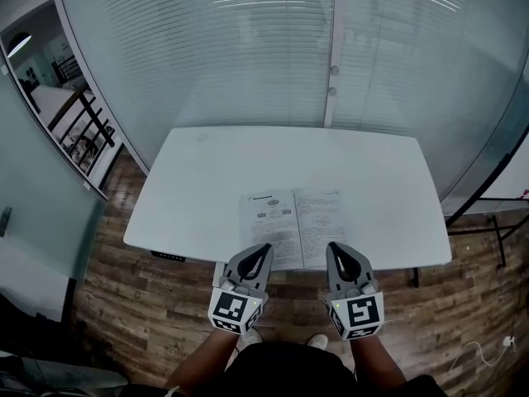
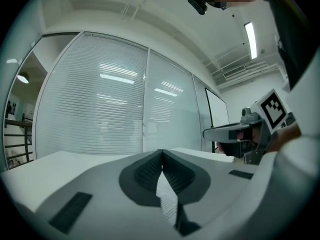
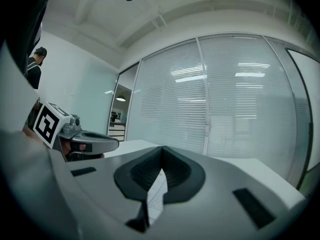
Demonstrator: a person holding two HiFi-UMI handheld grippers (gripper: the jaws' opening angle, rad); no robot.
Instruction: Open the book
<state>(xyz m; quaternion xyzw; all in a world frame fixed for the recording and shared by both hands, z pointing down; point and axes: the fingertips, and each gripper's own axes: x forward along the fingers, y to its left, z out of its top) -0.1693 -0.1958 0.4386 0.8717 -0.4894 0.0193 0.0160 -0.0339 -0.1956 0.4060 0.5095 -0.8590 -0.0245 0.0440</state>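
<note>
Book (image 1: 293,226) lies open at the near edge of the table (image 1: 207,172). Left gripper (image 1: 264,247) and right gripper (image 1: 332,247) are both closed tight, gripping nothing, tips over its lower pages

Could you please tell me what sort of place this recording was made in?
Most likely an office or meeting room: frosted glass partitions with horizontal blinds, a plain white table holding an open book, and wood-plank flooring.
</note>
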